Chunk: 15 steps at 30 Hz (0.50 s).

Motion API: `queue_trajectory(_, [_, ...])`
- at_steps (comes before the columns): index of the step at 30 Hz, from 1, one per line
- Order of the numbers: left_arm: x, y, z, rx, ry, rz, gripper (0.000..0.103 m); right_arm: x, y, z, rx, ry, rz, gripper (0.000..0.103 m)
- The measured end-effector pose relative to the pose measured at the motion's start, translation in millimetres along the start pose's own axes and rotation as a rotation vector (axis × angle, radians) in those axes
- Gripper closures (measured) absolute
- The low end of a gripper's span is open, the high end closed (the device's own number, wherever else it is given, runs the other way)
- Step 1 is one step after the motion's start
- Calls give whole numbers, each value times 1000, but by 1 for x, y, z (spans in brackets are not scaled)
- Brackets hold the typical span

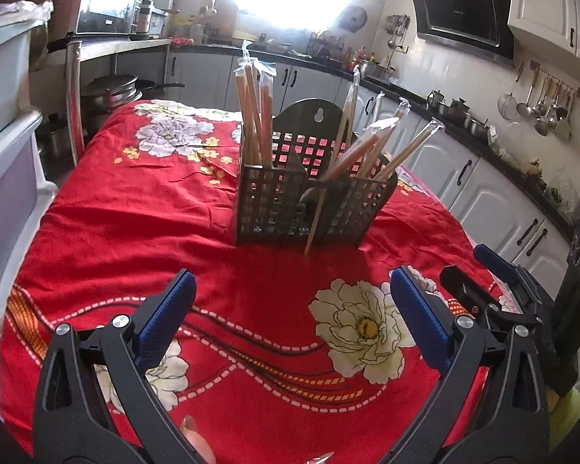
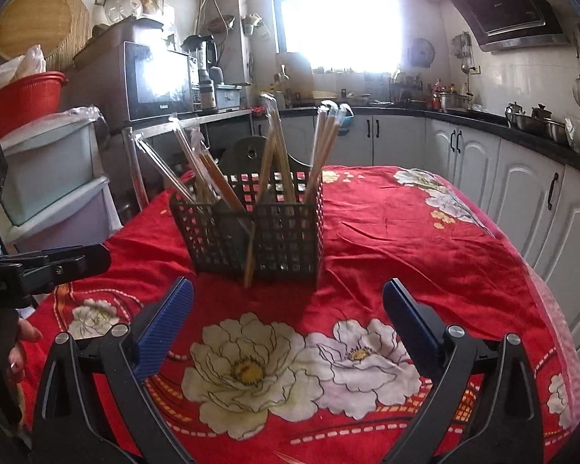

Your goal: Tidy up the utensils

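Your red floral tablecloth (image 1: 143, 201) carries the black mesh holder (image 1: 274, 208) straight ahead of both claws, well apart from them. One chopstick (image 1: 314, 224) leans against its front, foot on the cloth, long axis near upright (tipped slightly). Your left gripper (image 1: 290, 301) and right gripper (image 2: 286, 309) both gape empty; neither looks clearly nearer.
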<state>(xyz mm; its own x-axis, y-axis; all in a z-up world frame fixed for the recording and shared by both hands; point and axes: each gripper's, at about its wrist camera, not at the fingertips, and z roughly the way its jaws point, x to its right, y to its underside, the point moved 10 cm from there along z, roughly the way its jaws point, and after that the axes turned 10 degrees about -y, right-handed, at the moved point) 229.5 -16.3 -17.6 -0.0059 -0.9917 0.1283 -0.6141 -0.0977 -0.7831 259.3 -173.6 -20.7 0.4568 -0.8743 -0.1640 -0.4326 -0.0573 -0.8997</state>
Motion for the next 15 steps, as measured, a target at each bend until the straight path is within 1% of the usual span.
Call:
queue_trajectory(5, [2,9,2,11,-18,9,10,3,7,0,1,22,-17,7])
queue_trajectory(13, [0,16,5,75,-70,14,10,4,14,-1,25,43,-50,7])
queue_trajectory(15, [-1,18,6,96,-88,18,10,4,14,-1,35,34,-51,6])
